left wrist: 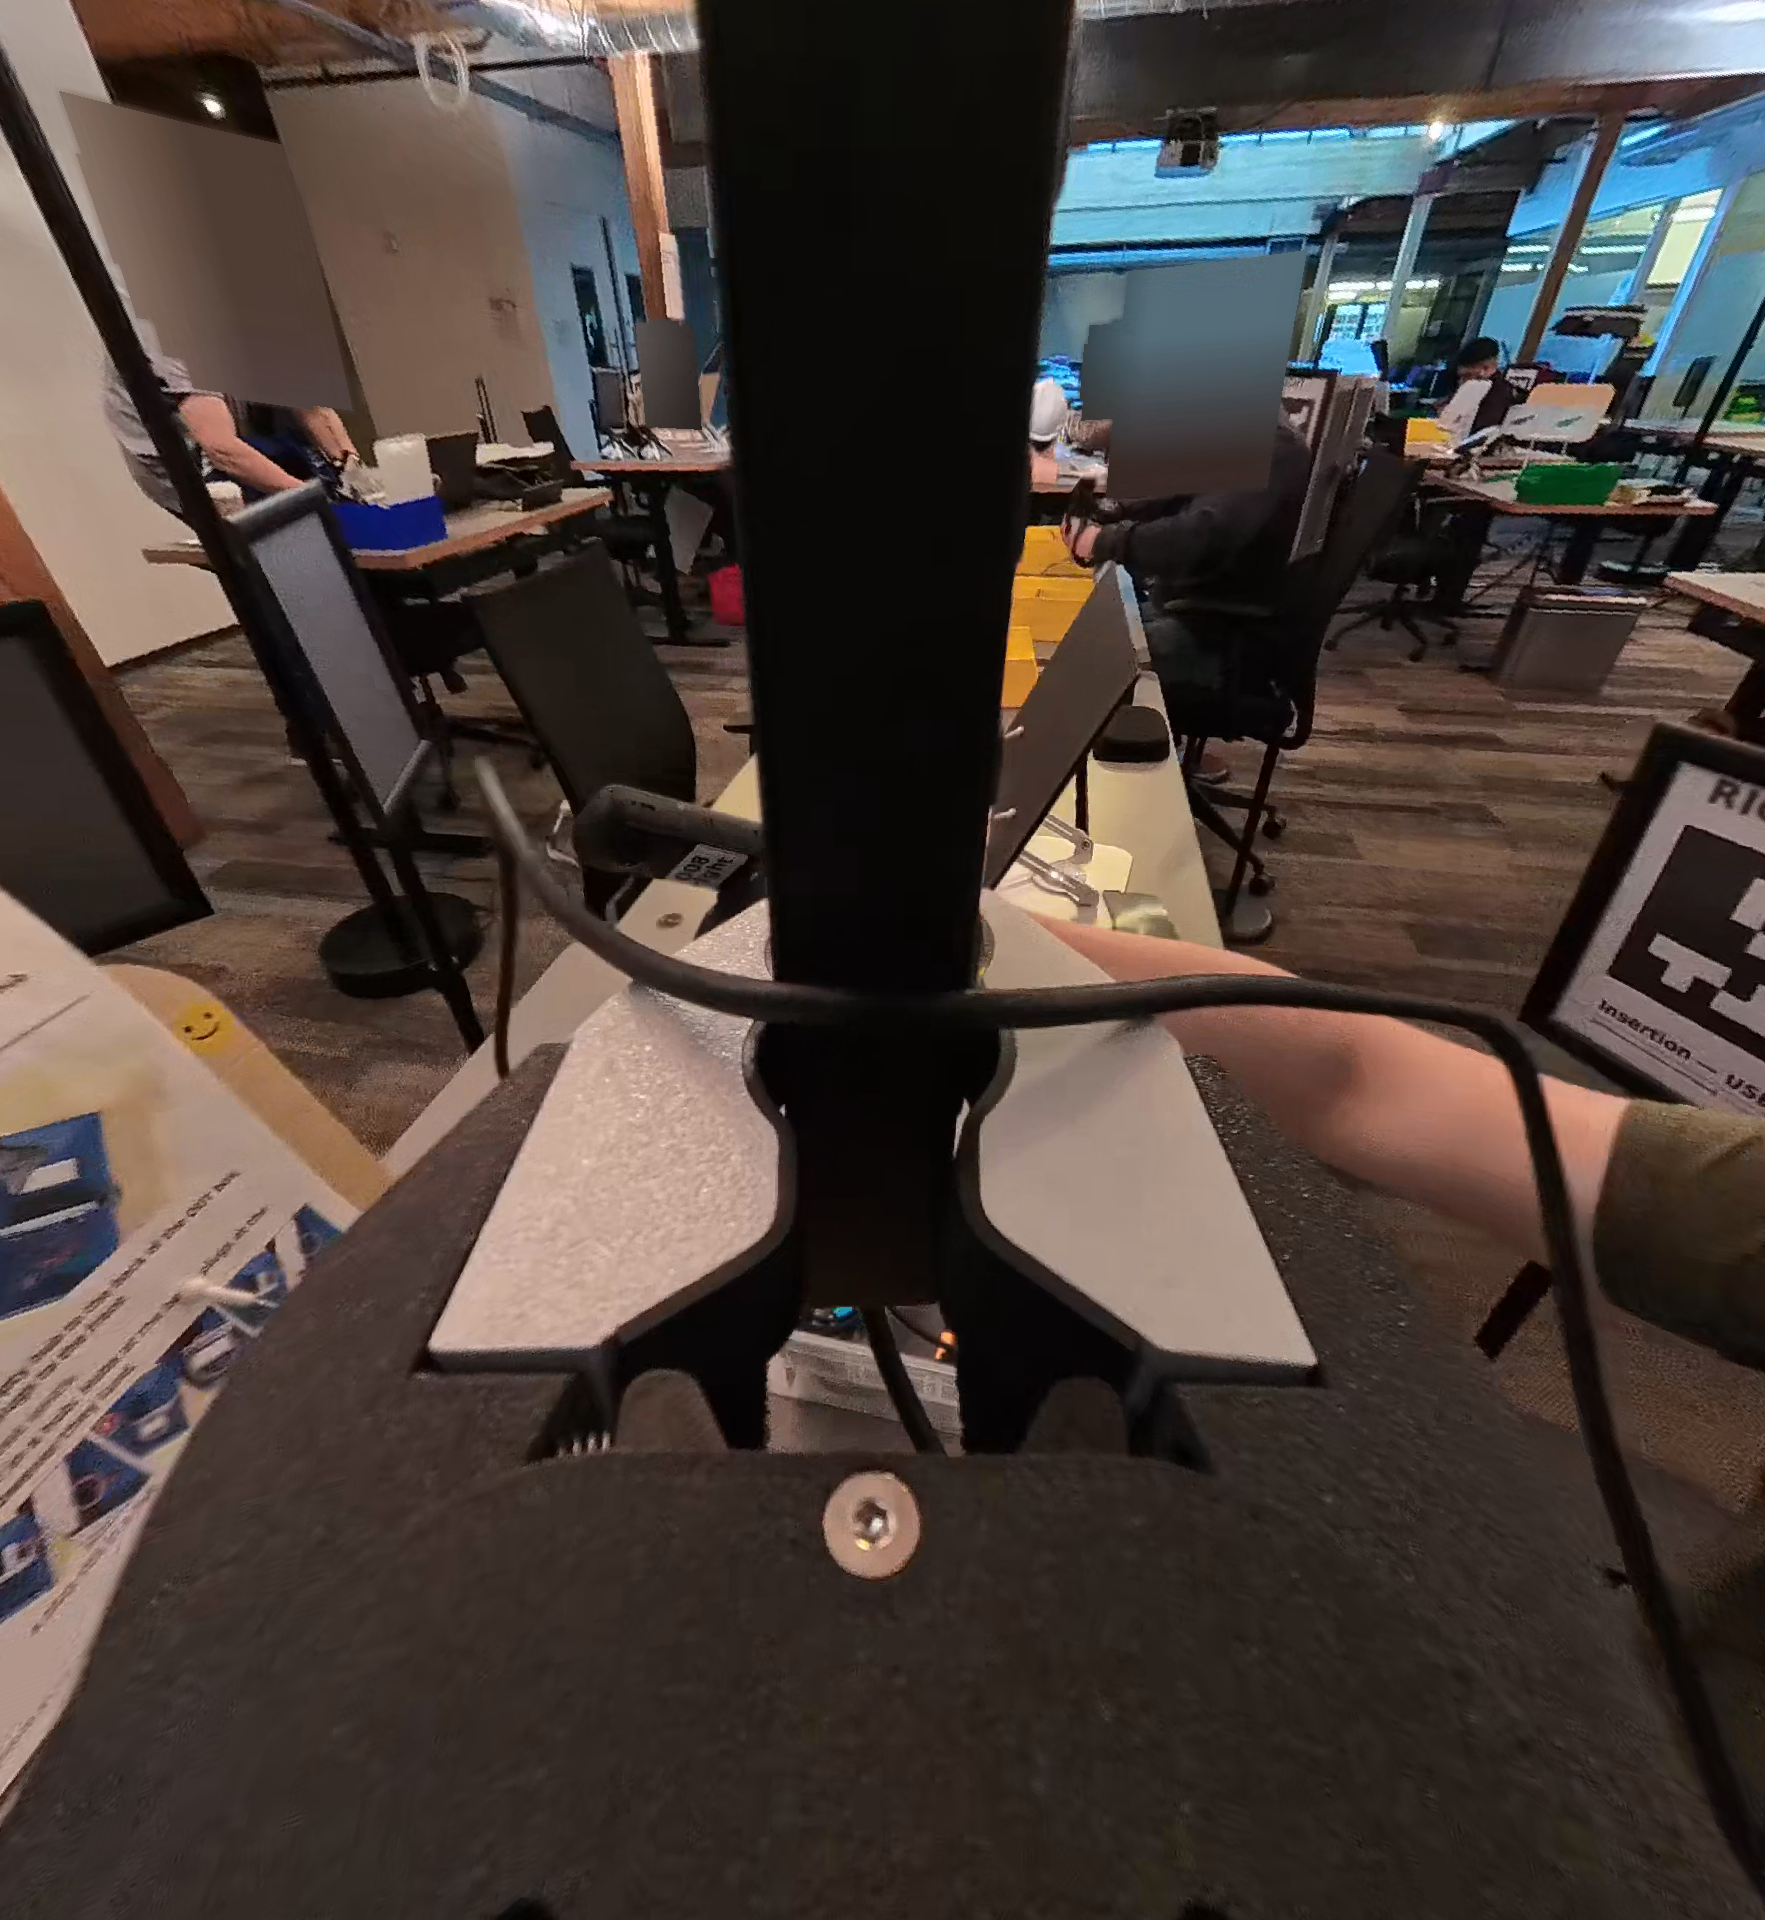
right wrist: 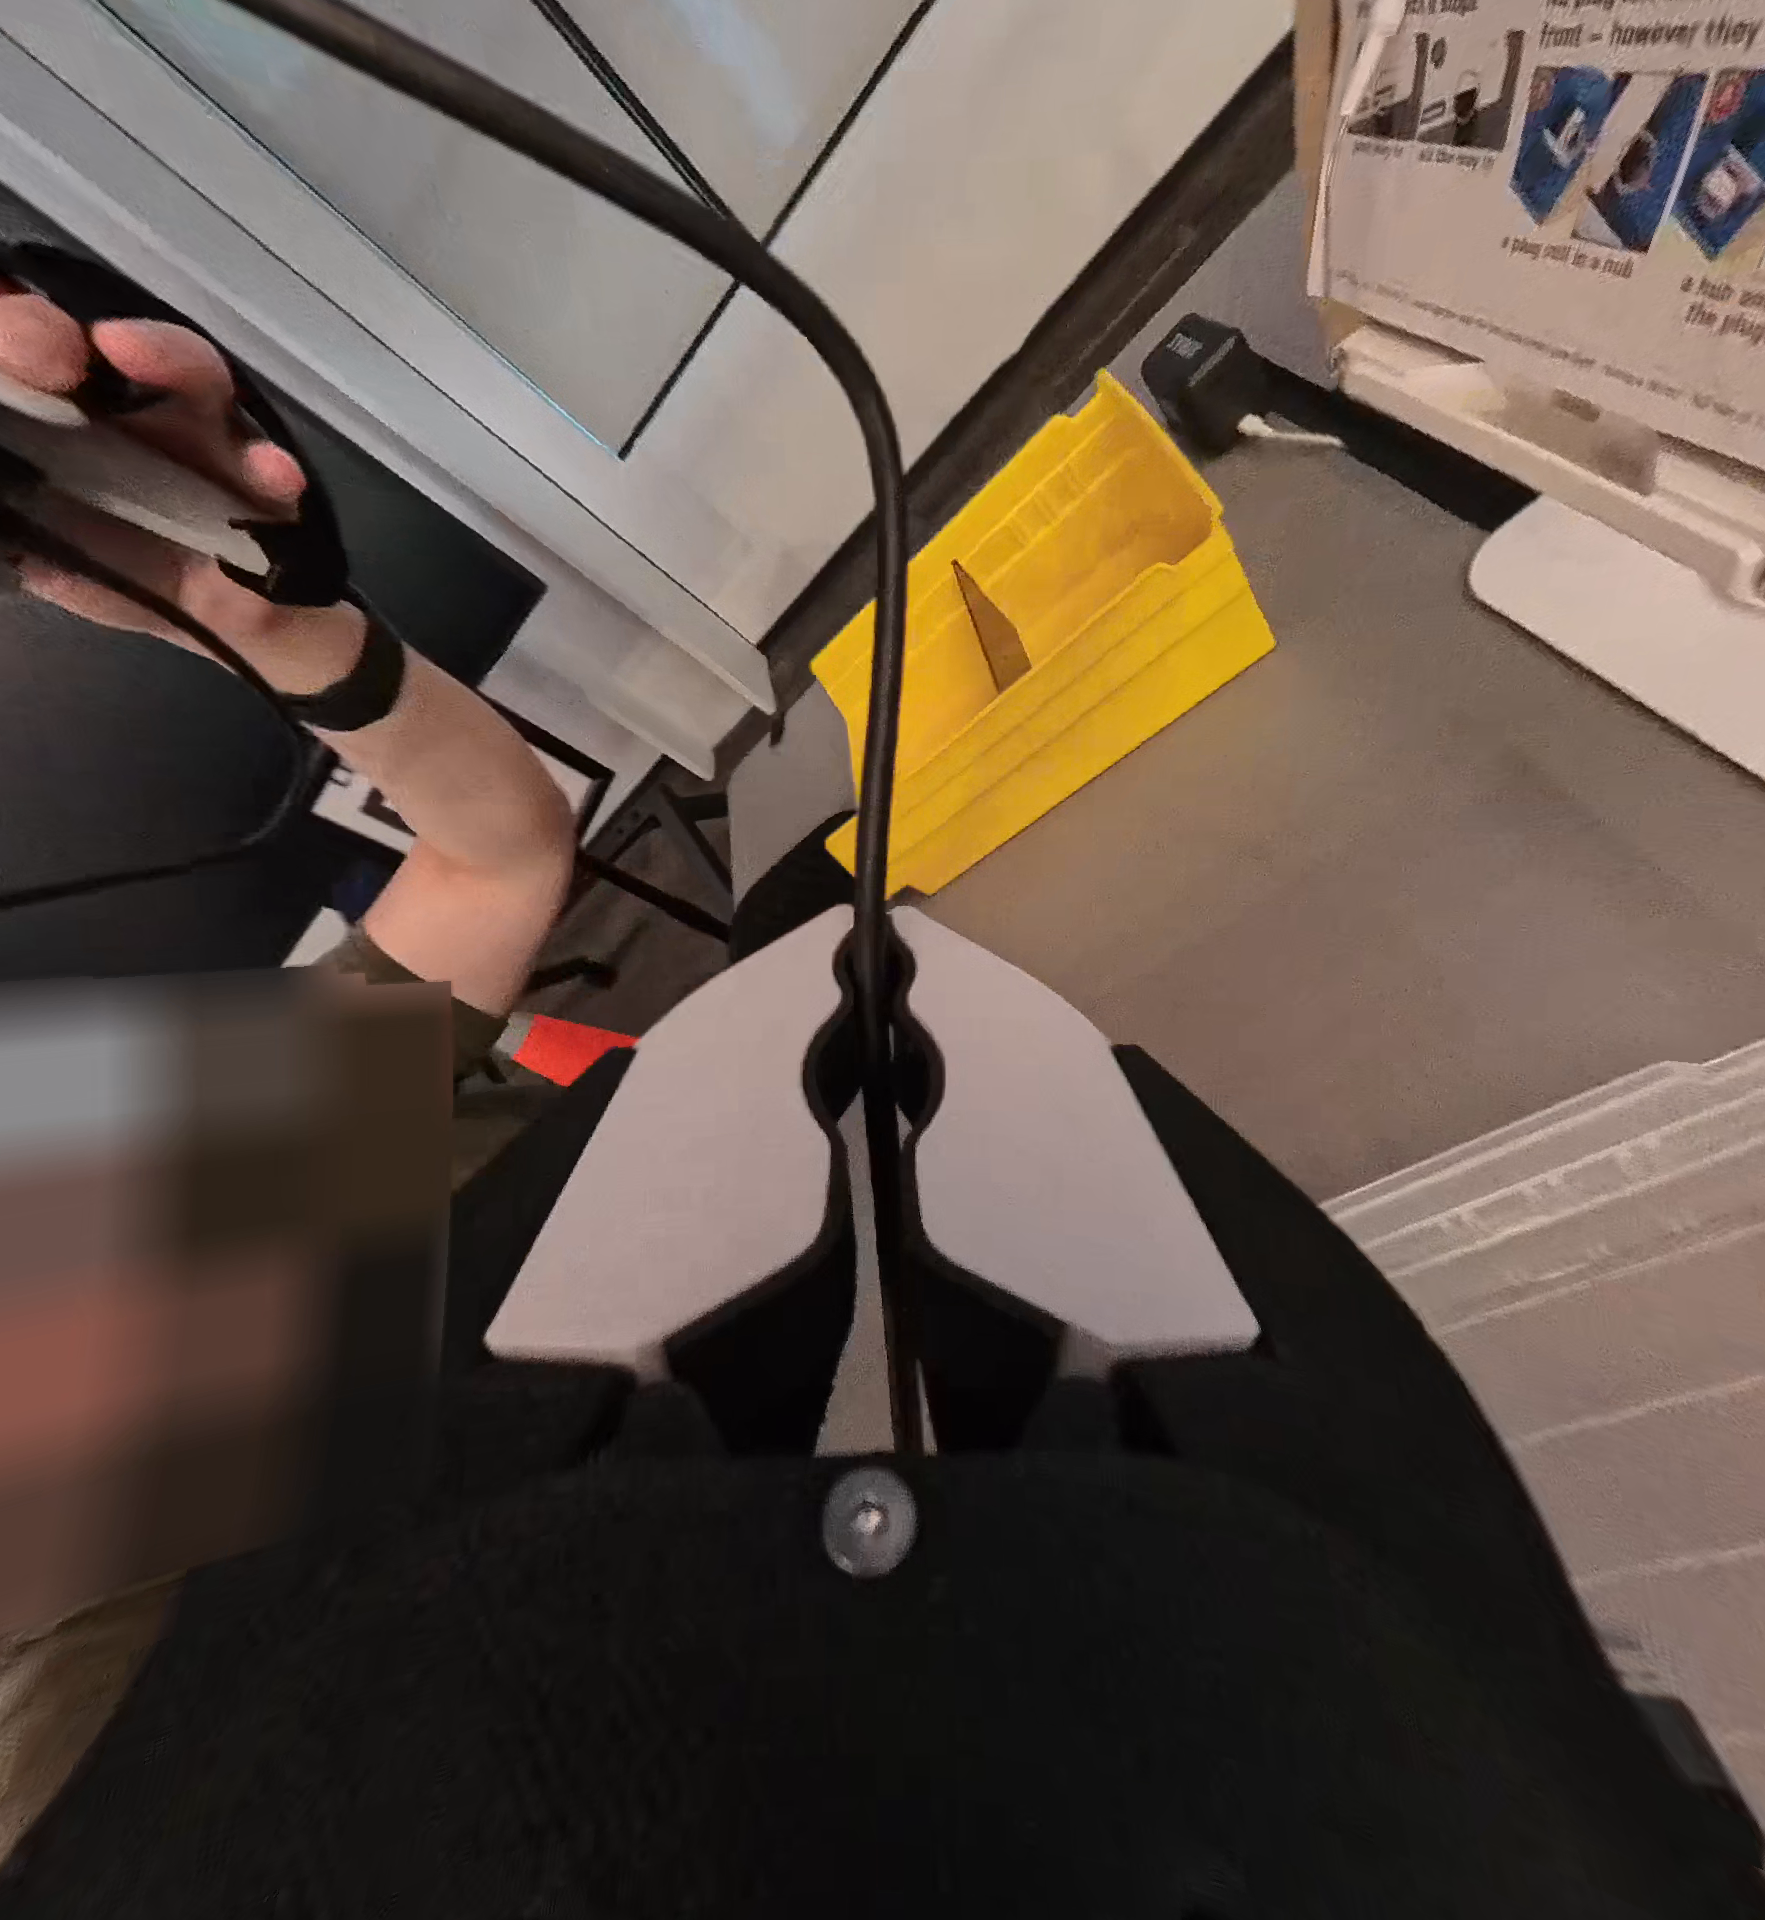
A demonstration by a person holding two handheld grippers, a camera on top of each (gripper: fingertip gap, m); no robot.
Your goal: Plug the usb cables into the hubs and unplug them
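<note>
A grey tabletop [right wrist: 1429, 883] fills the right of the right wrist view, bearing a yellow bin [right wrist: 1054, 665] at centre, a white stand base [right wrist: 1626, 613] upper right and a clear plastic lid [right wrist: 1636, 1299] lower right.

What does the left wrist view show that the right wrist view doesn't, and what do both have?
Only the left wrist view: the left gripper shut on a long black bar, a framed marker sign, the office behind. Only the right wrist view: the right gripper, jaws closed on the black cable, and a yellow bin on the table. Both: a black cable and instruction sheets.
</note>
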